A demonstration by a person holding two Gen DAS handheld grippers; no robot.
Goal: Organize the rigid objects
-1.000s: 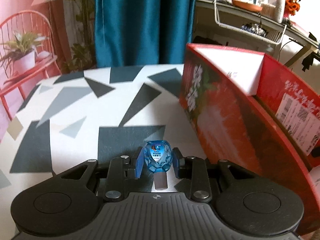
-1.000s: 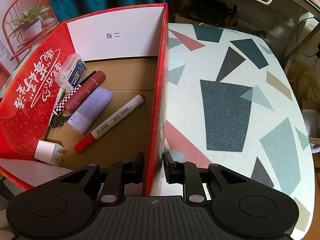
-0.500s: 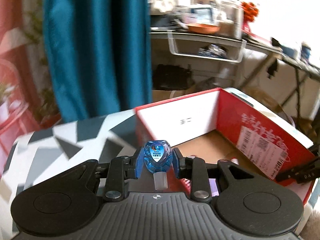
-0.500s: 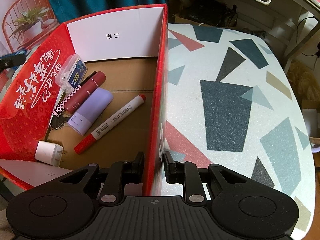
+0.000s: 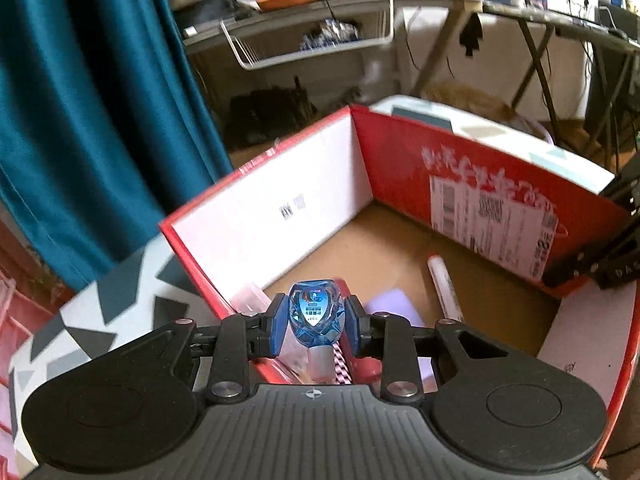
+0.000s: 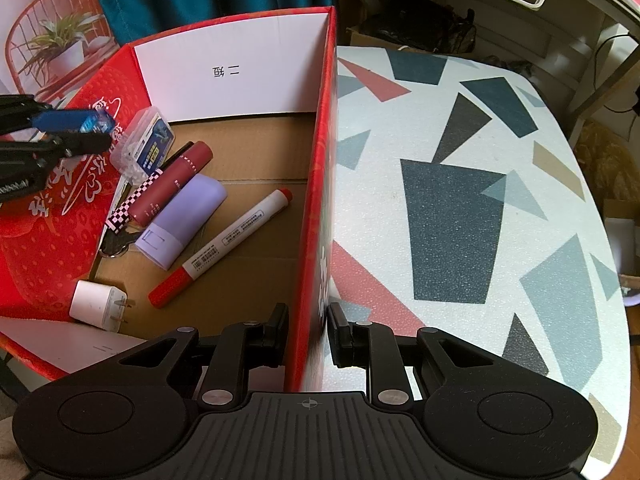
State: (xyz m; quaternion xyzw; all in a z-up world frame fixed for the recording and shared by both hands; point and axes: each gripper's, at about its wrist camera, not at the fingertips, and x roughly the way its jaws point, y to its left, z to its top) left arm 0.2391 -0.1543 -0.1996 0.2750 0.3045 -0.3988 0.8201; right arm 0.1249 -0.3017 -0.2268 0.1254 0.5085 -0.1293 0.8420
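My left gripper (image 5: 315,322) is shut on a small blue faceted bottle (image 5: 315,314) and holds it above the left wall of the red cardboard box (image 5: 472,178). It shows at the left of the right wrist view (image 6: 94,130), over the box's red wall. My right gripper (image 6: 307,334) is shut on the box's right wall (image 6: 320,184). Inside the box lie a red-capped marker (image 6: 224,246), a lilac tube (image 6: 182,220), a maroon tube (image 6: 172,186), a clear plastic case (image 6: 144,144), a white charger plug (image 6: 98,304) and a checkered keyring strap (image 6: 128,210).
The box stands on a table with a geometric patterned top (image 6: 460,200). A teal curtain (image 5: 80,120) hangs behind. A cluttered shelf with a white wire basket (image 5: 308,46) stands beyond the table.
My left gripper has risen and swung right with the blue bottle, from the table beside the box to above the box's left wall. The right gripper has stayed on the box wall.
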